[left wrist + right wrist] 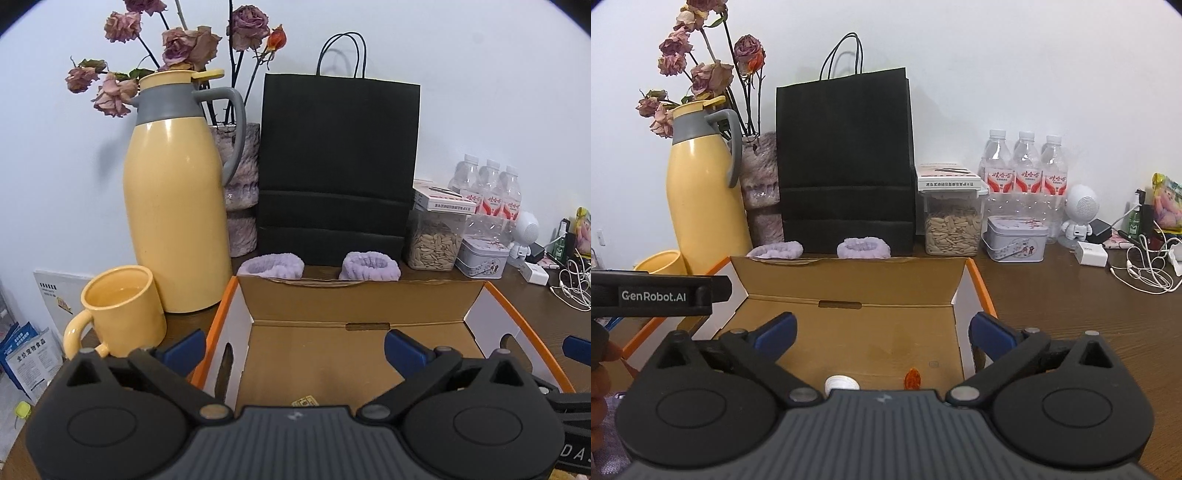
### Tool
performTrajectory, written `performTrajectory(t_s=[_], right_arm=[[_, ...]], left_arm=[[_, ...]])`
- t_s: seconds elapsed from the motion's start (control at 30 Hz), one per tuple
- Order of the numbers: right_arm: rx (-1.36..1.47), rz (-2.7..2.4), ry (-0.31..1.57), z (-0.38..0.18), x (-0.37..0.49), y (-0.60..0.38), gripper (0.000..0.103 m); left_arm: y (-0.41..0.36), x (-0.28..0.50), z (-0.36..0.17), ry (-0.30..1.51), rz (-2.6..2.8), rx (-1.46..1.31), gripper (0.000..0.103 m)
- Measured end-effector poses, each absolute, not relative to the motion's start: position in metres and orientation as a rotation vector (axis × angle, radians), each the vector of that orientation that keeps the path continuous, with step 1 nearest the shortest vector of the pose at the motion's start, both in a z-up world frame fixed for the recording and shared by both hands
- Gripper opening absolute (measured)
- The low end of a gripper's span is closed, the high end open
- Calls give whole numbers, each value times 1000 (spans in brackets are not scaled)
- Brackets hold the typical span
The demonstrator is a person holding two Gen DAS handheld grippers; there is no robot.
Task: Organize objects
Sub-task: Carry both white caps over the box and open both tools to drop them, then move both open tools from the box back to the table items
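Both claws hang spread wide over the open cardboard box (362, 325) in the lower middle of each view, with nothing between the blue pads: the left claw (295, 349) straddles the box's left wall, and the right claw (882, 334) sits over the box floor near its right wall. No earlier picture is at hand, so only the released state can be told. In the right view a small white cap (842, 383) and an orange scrap (913, 378) lie on the box floor at the bottom centre, half hidden by the claw body. Two purple wristbands (271, 265) rest on the counter (1071, 314) just behind the box's rear flap, in front of the black paper bag (340, 166). The yellow mug (122, 314) stands at lower left of the left view, just beside the left claw's outer pad, touching or nearly touching the tall yellow flask (173, 206). The likely risks: a sideways sweep of the left claw could knock the mug off the counter edge or into the flask, and reaching over the rear flap for the wristbands could fold it or nudge the bag over.
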State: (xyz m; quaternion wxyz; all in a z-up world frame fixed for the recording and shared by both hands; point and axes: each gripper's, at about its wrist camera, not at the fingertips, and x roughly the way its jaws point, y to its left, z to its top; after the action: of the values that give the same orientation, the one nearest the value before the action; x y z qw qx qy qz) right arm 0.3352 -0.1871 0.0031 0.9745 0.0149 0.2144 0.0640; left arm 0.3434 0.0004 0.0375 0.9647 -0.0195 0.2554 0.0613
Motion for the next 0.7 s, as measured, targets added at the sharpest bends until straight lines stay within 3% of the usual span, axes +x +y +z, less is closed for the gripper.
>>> performTrajectory(t_s=[0.7], right_arm=[[25,149,375,12,310,-191,103]], left_arm=[[-7,319,51,445,82,-26,103]])
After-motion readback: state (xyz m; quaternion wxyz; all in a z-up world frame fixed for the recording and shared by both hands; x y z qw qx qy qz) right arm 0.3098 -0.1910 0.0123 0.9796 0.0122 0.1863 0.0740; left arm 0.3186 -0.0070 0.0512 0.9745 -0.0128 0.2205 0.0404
